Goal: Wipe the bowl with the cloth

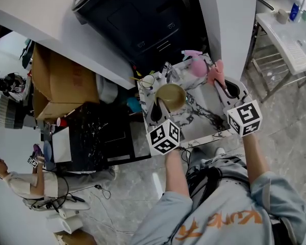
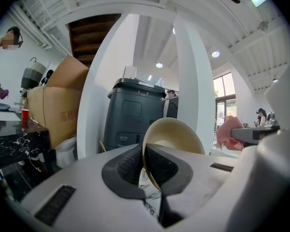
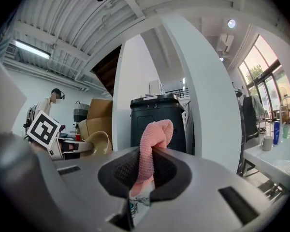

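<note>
Marble table point(image 1: 206, 117), bowl point(image 1: 171, 97) tilted, cloth point(image 1: 215, 73) pointing away

Red Chinese characters, too small to read with certainty, are printed on the brown cardboard box point(image 2: 63, 100) at mid left. Orange lettering crosses the person's grey shirt point(image 1: 229, 208) at the lower right and is illegible.

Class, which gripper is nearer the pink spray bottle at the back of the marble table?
Right. The right gripper, shut on the pink knitted cloth, is right beside the pink spray bottle; the left gripper, pinching the rim of the beige bowl, sits farther off.
</note>
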